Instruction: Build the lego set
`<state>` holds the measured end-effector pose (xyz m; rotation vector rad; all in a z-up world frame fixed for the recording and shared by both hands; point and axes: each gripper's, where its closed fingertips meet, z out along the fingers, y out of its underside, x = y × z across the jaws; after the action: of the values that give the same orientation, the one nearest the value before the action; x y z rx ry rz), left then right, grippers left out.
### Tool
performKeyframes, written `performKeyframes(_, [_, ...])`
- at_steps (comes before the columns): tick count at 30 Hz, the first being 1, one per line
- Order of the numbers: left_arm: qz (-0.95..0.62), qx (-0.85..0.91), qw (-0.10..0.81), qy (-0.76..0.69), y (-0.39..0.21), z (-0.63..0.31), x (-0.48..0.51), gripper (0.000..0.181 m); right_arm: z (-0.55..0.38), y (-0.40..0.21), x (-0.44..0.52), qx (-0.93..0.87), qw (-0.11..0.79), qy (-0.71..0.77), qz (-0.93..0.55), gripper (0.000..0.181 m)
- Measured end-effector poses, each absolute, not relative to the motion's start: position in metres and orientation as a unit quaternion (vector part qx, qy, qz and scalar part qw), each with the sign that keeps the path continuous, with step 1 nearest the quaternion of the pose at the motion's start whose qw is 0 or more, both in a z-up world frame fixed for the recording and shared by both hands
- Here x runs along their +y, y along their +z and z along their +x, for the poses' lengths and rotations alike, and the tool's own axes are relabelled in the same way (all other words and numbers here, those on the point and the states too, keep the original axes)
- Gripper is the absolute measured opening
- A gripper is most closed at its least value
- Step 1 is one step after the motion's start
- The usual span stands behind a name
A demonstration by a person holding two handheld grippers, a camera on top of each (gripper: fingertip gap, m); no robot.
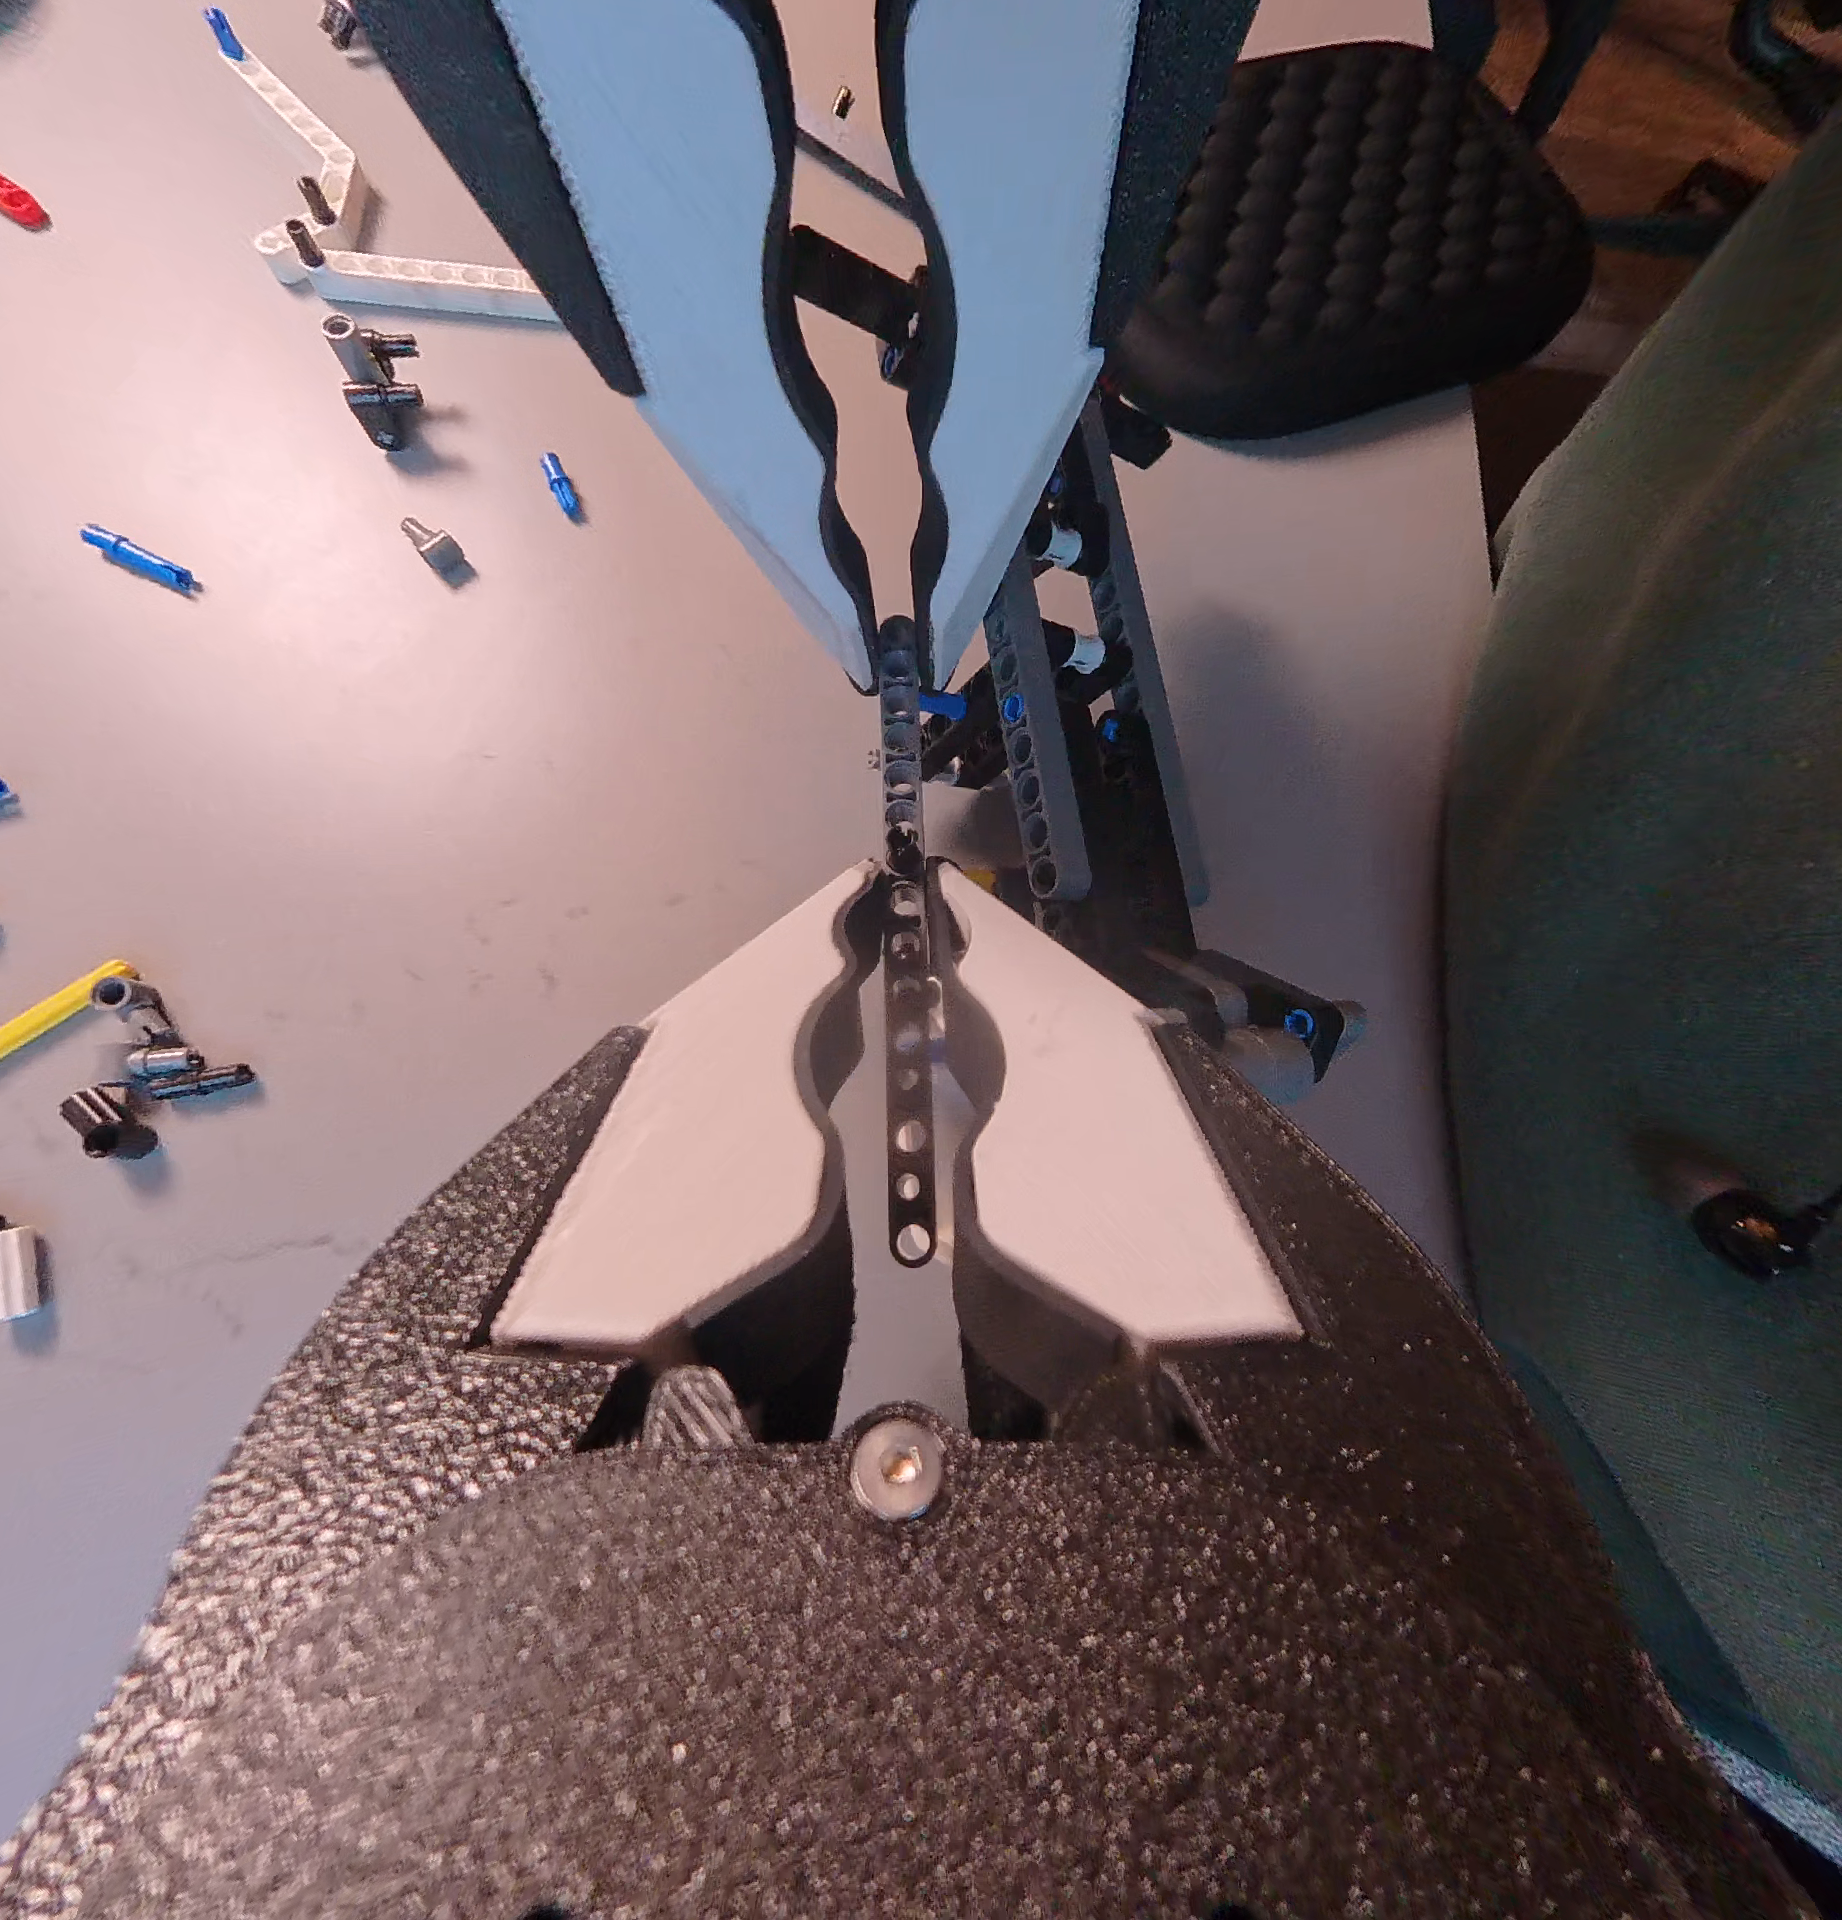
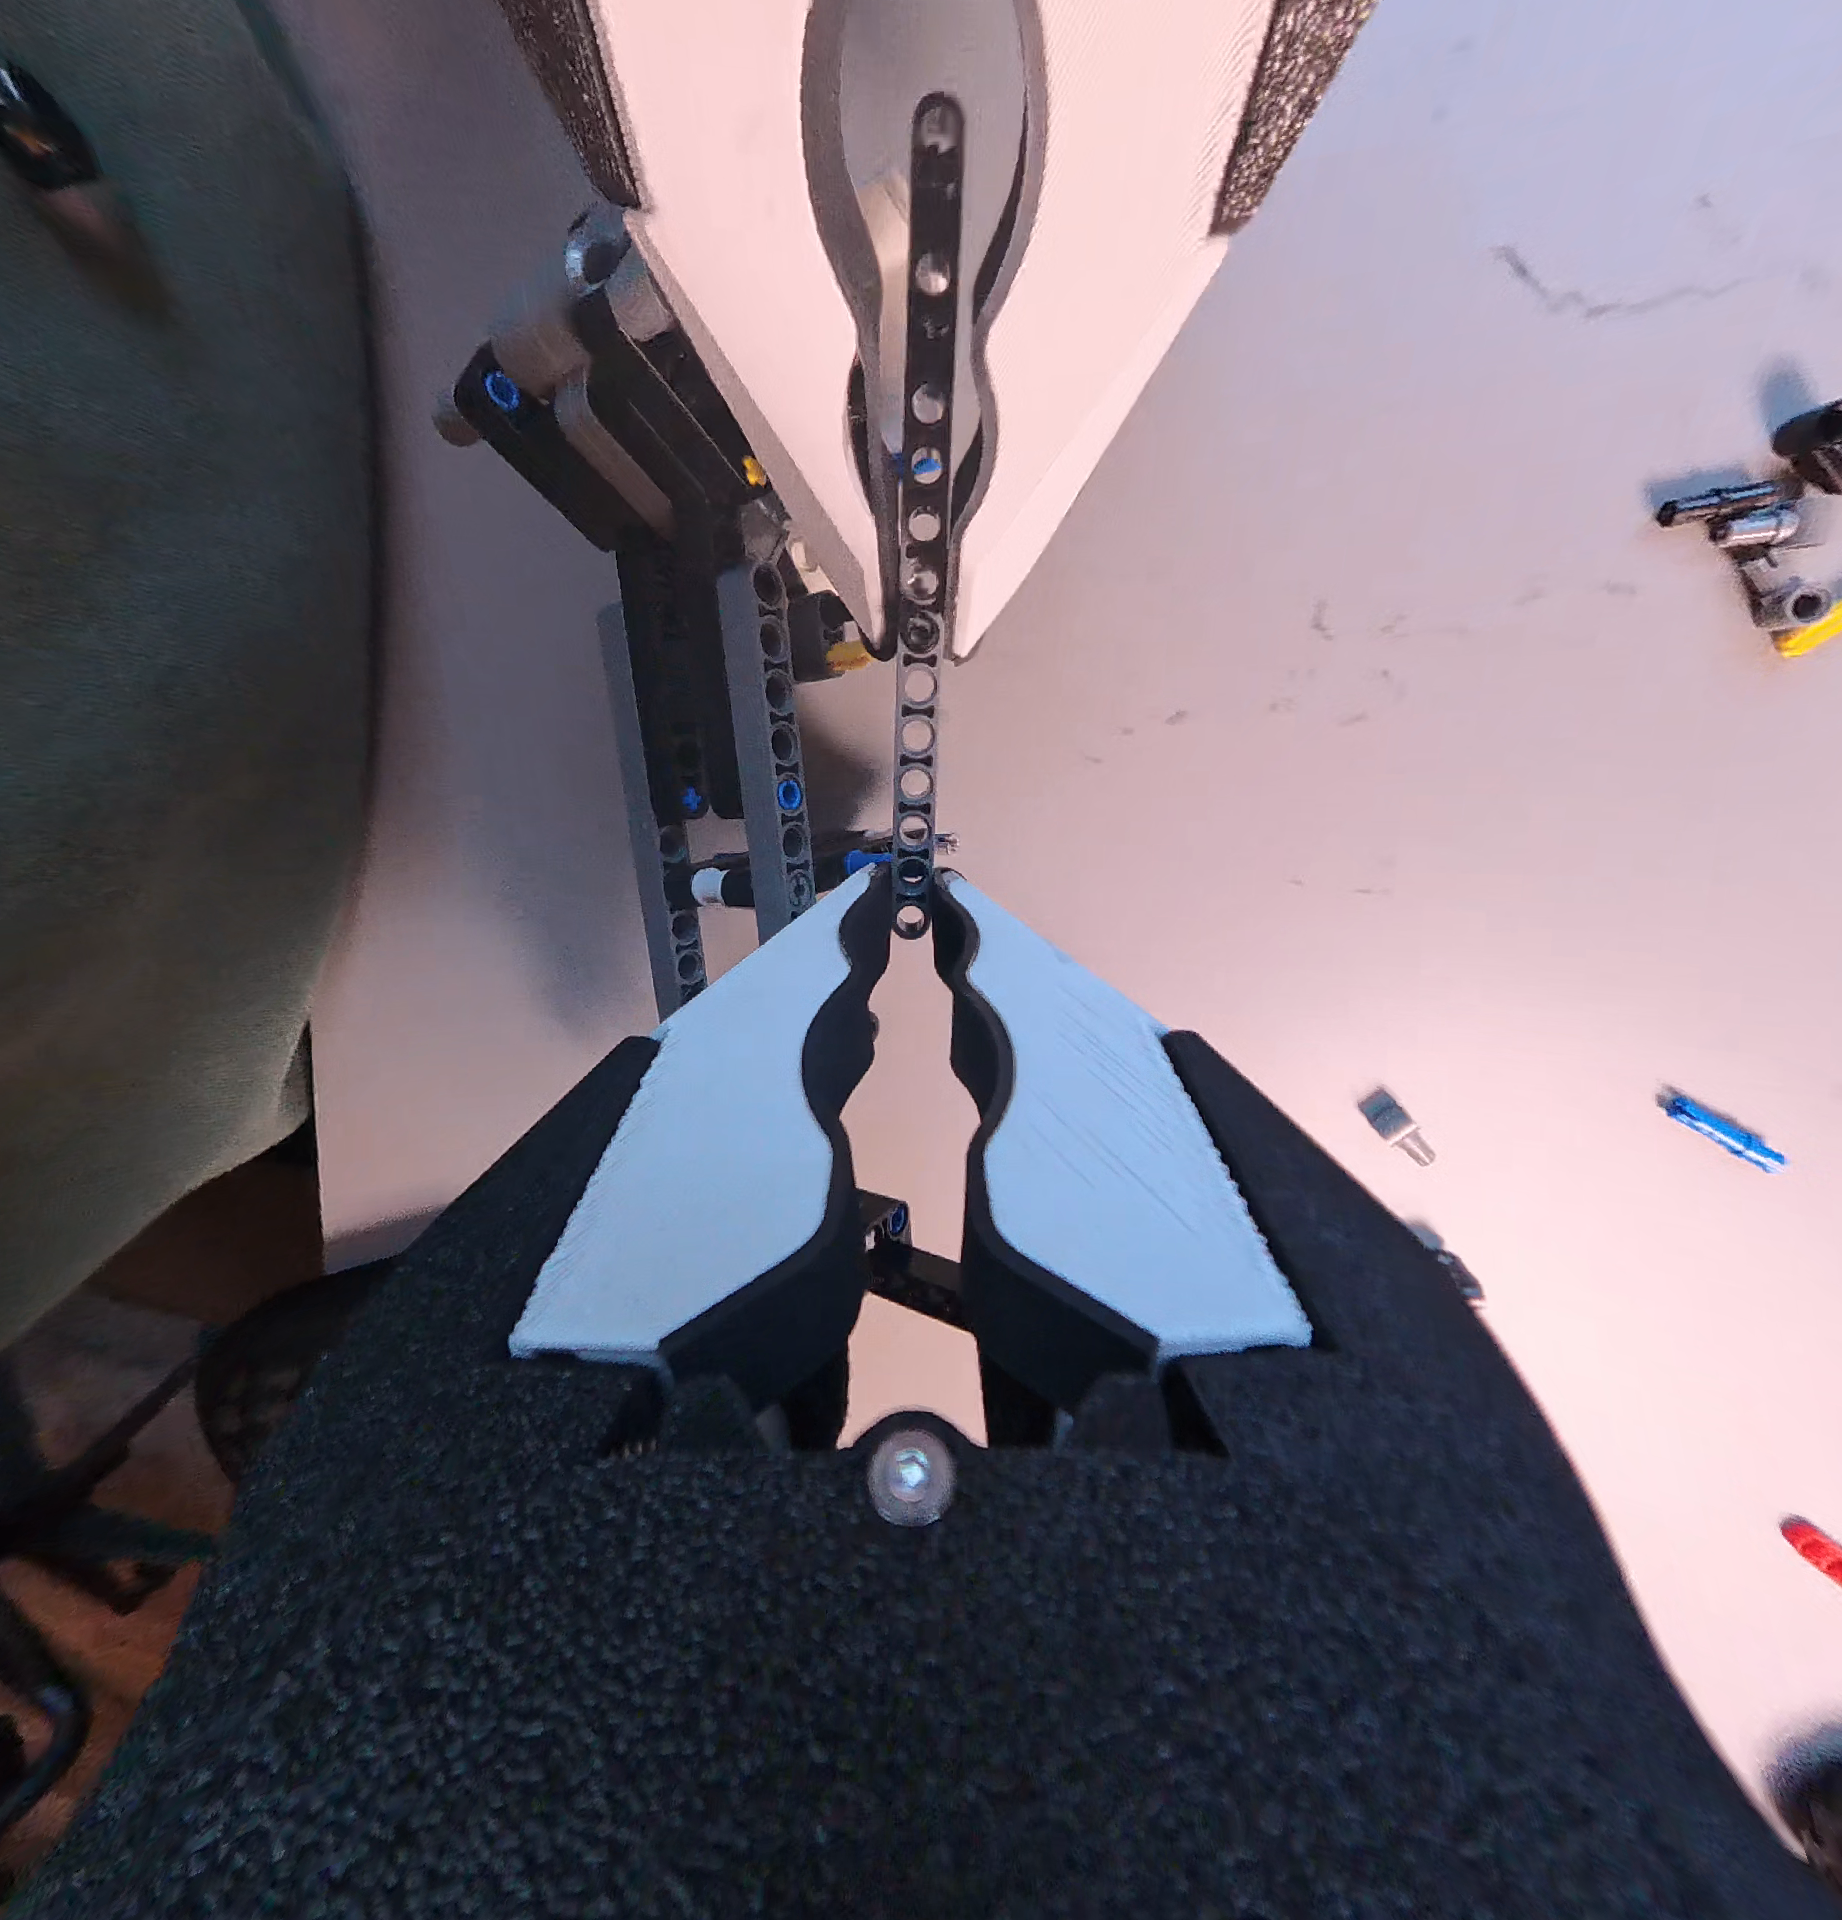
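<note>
A pale table (image 1: 377, 779) is seen beneath both claws, with a person's dark green clothing (image 1: 1675, 935) along its edge and a black chair seat (image 1: 1353, 239) beyond the far rim. The left claw (image 1: 904, 868) is pointed forward over the table, its white fingers closed tight on a long black beam with holes (image 1: 901, 758), which runs back between the fingers toward the camera. The right claw (image 2: 909, 883) is held facing it, tip to tip, and is clamped on the opposite end of the same beam, so the beam is gripped at both ends and spans the short gap between the two claws. In the left wrist view the right claw comes down from the top of the picture; in the right wrist view the left claw does the same. Just beside the beam, toward the person, a partly built frame of grey and black beams (image 1: 1062, 748) with blue pins is seen; a blue pin (image 1: 943, 704) points from it toward the beam near the right claw's tip, though whether the two are joined cannot be told. Loose parts are scattered well apart on the table: a white angled beam (image 1: 314, 208), a yellow rod (image 1: 34, 1018), a red piece (image 1: 3, 197), several blue pins (image 1: 138, 559) and small black and grey connectors (image 1: 377, 384).
</note>
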<state>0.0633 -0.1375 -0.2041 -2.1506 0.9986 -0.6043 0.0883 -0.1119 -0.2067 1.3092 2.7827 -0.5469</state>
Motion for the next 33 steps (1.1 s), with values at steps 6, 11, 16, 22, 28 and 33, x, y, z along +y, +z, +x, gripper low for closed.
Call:
performKeyframes(6, [-0.82, 0.369, 0.35, -0.263, -0.199, 0.064, -0.137, 0.007, 0.088, -0.201, -0.112, 0.886, 0.002, -0.194, 0.421, 0.007])
performKeyframes(11, [-0.812, 0.371, 0.377, -0.246, -0.19, 0.061, -0.133, 0.01, 0.088, -0.192, -0.106, 0.884, -0.037, -0.189, 0.425, 0.007])
performKeyframes(16, [-0.801, 0.376, 0.378, -0.272, -0.182, 0.065, -0.144, 0.032, 0.097, -0.173, -0.112, 0.871, -0.062, -0.219, 0.435, 0.007])
performKeyframes(22, [-0.786, 0.372, 0.356, -0.343, -0.179, 0.086, -0.174, 0.051, 0.12, -0.172, -0.133, 0.876, -0.068, -0.229, 0.42, 0.007])
performKeyframes(28, [-0.811, 0.356, 0.333, -0.325, -0.189, 0.094, -0.205, 0.084, 0.134, -0.172, -0.142, 0.875, -0.073, -0.232, 0.418, 0.007])
performKeyframes(33, [-0.84, 0.312, 0.309, -0.318, -0.212, 0.095, -0.223, 0.108, 0.138, -0.166, -0.136, 0.865, -0.104, -0.236, 0.43, 0.007])
